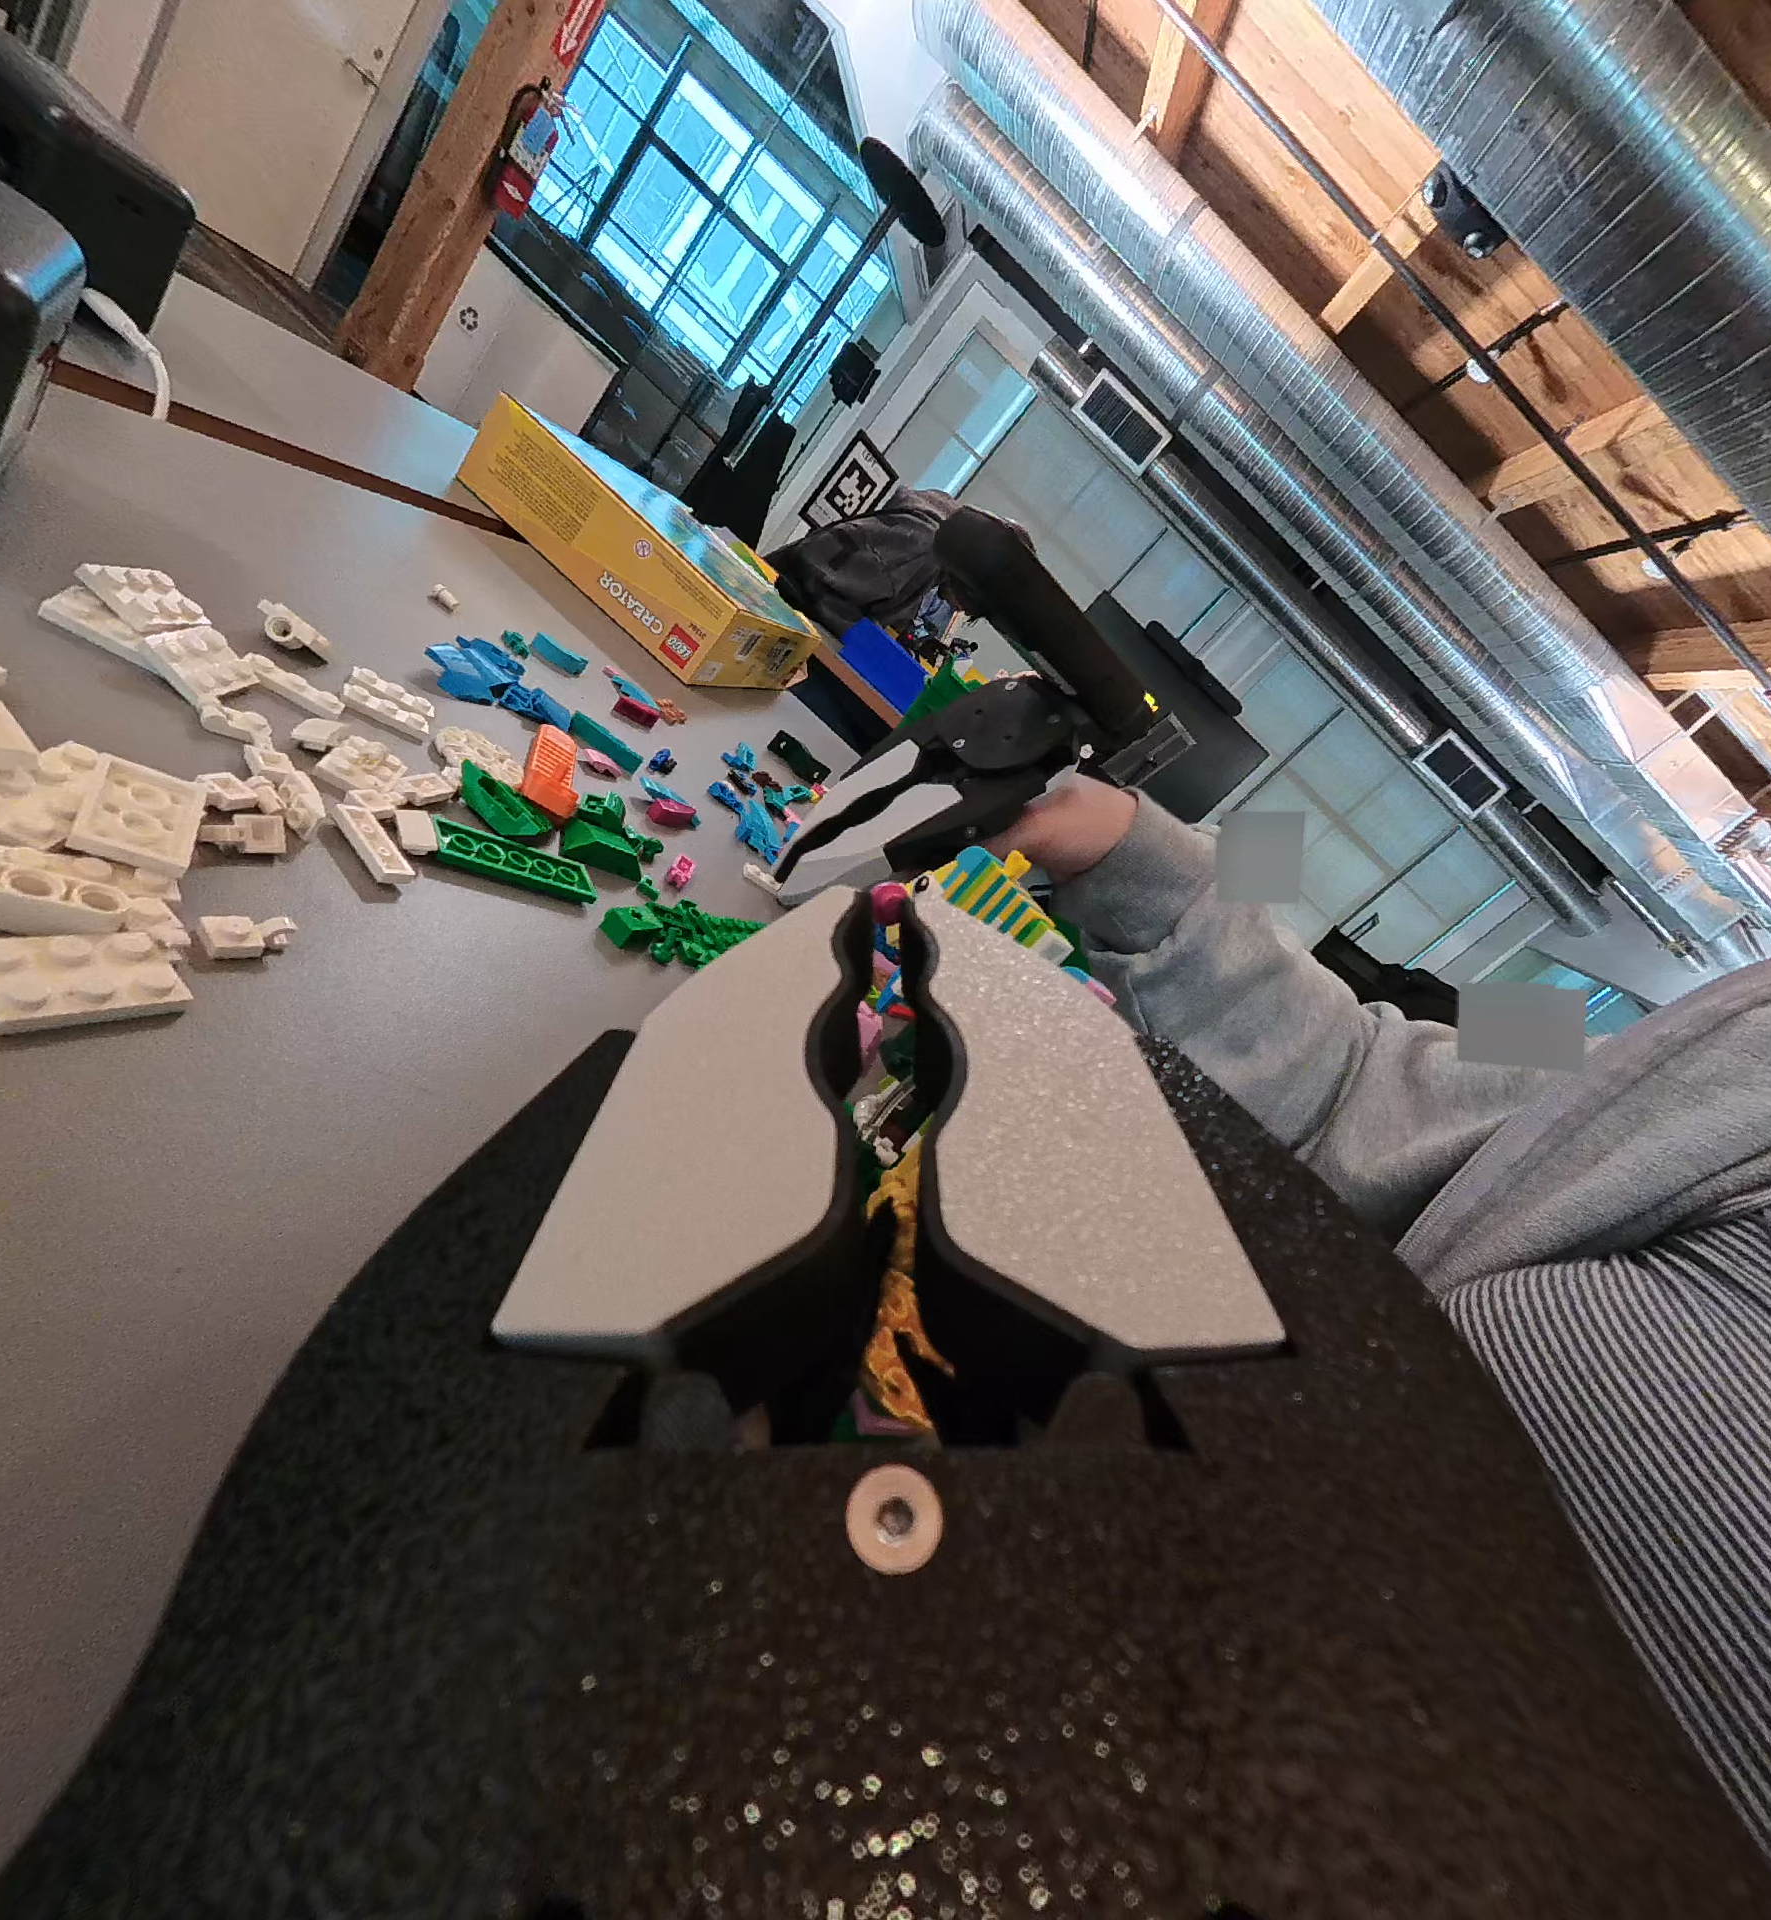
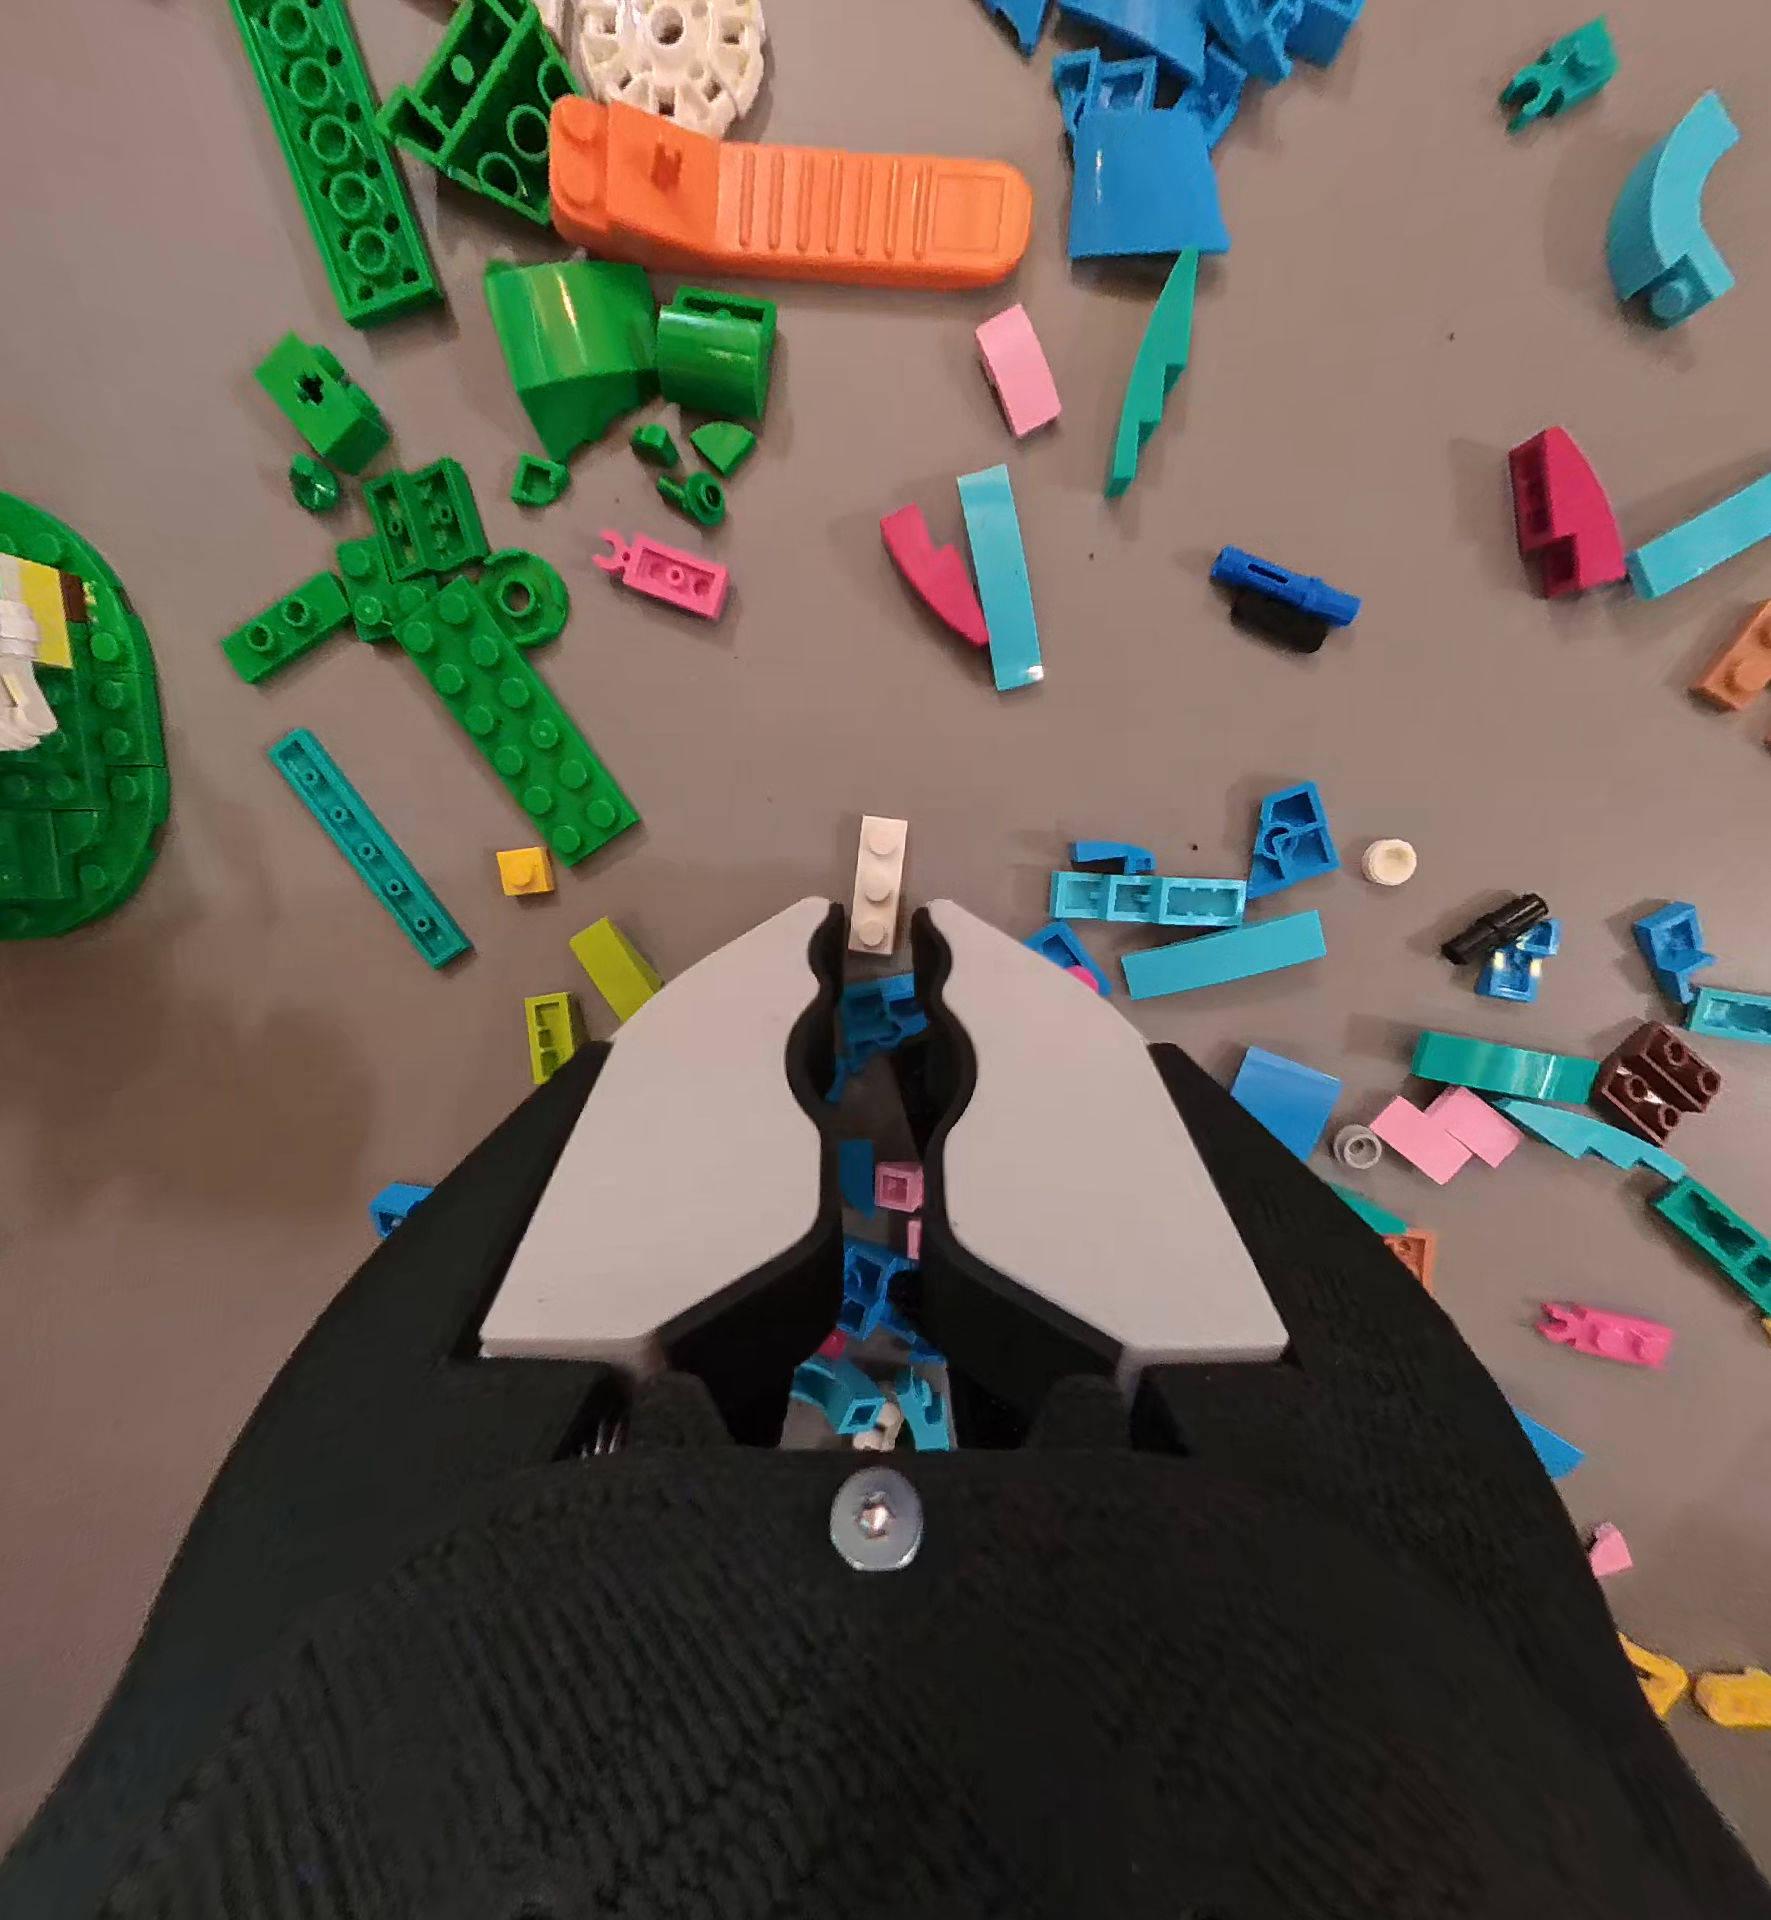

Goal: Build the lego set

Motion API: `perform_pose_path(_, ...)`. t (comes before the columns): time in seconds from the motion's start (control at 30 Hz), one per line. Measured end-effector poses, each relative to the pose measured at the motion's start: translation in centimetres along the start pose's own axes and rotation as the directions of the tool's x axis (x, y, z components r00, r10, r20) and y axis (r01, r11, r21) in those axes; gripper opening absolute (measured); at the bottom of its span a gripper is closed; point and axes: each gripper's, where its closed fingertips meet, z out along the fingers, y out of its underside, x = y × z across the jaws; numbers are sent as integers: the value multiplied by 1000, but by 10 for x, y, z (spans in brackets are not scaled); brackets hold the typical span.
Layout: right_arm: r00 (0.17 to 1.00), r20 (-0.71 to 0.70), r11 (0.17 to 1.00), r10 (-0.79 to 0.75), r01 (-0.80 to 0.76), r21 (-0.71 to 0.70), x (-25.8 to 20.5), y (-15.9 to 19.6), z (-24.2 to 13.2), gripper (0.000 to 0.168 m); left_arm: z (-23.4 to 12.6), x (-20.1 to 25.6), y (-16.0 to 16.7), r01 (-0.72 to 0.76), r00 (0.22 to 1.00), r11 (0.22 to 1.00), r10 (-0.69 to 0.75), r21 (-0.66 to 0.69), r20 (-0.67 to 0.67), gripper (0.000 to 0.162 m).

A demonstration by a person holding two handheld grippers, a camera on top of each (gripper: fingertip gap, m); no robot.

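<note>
White plate (image 2: pixel 878 883) seemingly between right hand-held gripper (image 2: pixel 876 920) tips

Printed writing and a brand logo are carried on the side of the yellow box (image 1: pixel 642 561), at about eleven o'clock on the grey table (image 1: pixel 237 1143). A recycling symbol is borne by the white bin (image 1: pixel 507 348) at about eleven o'clock, a white label by the red fire extinguisher (image 1: pixel 526 156) on the post, and a black-and-white square marker by the framed sign (image 1: pixel 850 483) at twelve o'clock.

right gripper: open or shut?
Shut on the white plate: right gripper fingertips pinch its near end, the rest sticking out ahead.
</note>
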Motion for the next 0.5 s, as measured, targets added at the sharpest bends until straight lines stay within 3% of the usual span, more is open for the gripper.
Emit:
perform_pose_path(0.23, 996, -1, 996, -87, 87, 18, -6, -5, -2, 6, -6, 6, -11, 75, 993, 995, -69, 62, -93, 4)
perform_pose_path(0.37, 991, -2, 978, -130, 129, 167, -17, -25, -29, 6, -16, 12, -23, 165, 970, 979, -139, 122, -198, 4)
perform_pose_path(0.5, 982, -3, 932, -187, 179, 317, -40, -37, -61, 6, -19, 18, -26, 121, 975, 981, -88, 152, -205, 4)
